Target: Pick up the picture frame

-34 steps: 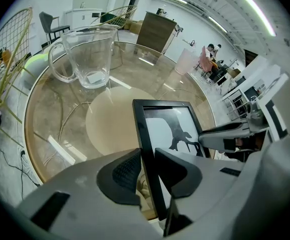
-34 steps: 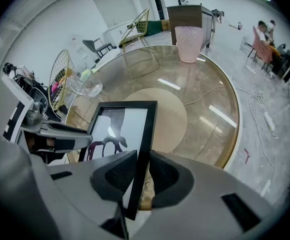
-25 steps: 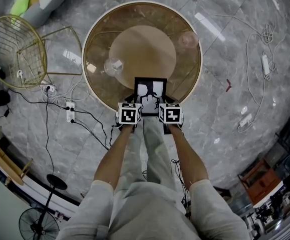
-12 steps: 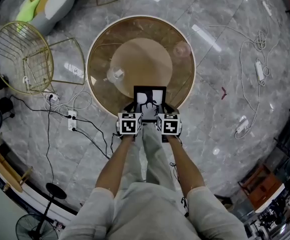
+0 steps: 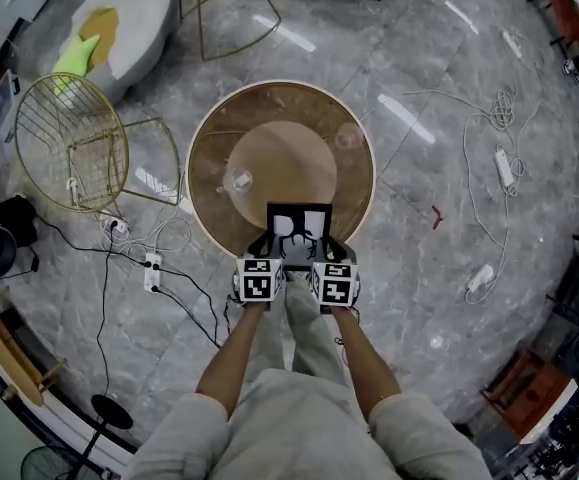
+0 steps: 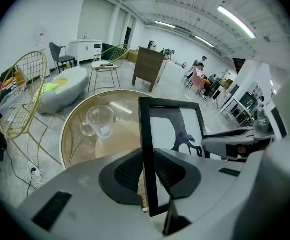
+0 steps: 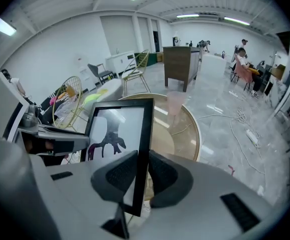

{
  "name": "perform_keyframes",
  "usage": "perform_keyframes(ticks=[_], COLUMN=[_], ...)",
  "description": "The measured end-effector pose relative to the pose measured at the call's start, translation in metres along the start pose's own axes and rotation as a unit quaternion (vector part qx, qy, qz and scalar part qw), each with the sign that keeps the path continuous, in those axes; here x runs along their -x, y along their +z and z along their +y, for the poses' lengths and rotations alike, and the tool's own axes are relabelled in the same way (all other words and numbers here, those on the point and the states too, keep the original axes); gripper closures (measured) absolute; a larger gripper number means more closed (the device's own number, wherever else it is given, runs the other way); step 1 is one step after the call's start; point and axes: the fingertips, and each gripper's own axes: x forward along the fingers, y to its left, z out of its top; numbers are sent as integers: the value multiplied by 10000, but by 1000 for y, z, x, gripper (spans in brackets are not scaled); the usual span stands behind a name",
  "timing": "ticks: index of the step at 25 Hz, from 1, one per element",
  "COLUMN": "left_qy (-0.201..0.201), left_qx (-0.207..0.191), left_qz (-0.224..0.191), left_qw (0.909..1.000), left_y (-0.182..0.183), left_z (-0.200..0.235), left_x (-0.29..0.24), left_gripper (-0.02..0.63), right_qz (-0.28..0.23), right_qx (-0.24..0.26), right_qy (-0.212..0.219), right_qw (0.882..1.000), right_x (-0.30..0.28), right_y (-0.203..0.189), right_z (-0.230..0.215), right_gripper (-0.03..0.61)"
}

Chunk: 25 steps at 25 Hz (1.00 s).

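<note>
Flooring of grey polished marble (image 5: 439,118) fills the head view. On it is seen a round glass-topped table (image 5: 354,183) with a gold rim and a tan disc base showing through the glass. A gold wire chair (image 5: 64,153) is placed to the left of the table, apart from it.

A black picture frame (image 5: 299,230) is held over the near edge of the table, between the two grippers. It is turned face up toward the head camera, and a dark figure on white is shown in it. Whether its lower edge is clear of the glass cannot be told.

The frame's left rail is clamped by the left gripper (image 6: 147,171), with both ribbed pads pressed against it. The right rail is clamped in the same way by the right gripper (image 7: 142,171). A thin black strut is seen hanging below the frame in both gripper views.

A clear glass mug (image 5: 237,179) is seen on the tabletop left of centre, and a pale pink cup (image 5: 348,136) near the far right rim. A white power strip (image 5: 153,272) with cables lies on the floor left of the table.
</note>
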Motion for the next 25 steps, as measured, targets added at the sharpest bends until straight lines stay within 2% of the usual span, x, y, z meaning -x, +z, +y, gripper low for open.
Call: perform_keyframes(ticks=[11,20,25], left_qy=[-91,-88,-67], left_qx=[-244,-325,-425], left_qz=[-496,-894,-1193], left_qw=[9984,9954,9919], left_y=[39,68,95], left_z=[-29,-45,-53], left_x=[57,99,116], left_gripper=[543,544,545], right_qz=[-678,-1211,-1515], right_qx=[88,112,214], right_qy=[-120,-121,-139], right_qw=[9976,9925,9881], right_x=[68,115,134], right_y=[35,60,85], right_z=[2,7,6], right_gripper=[508,508,508])
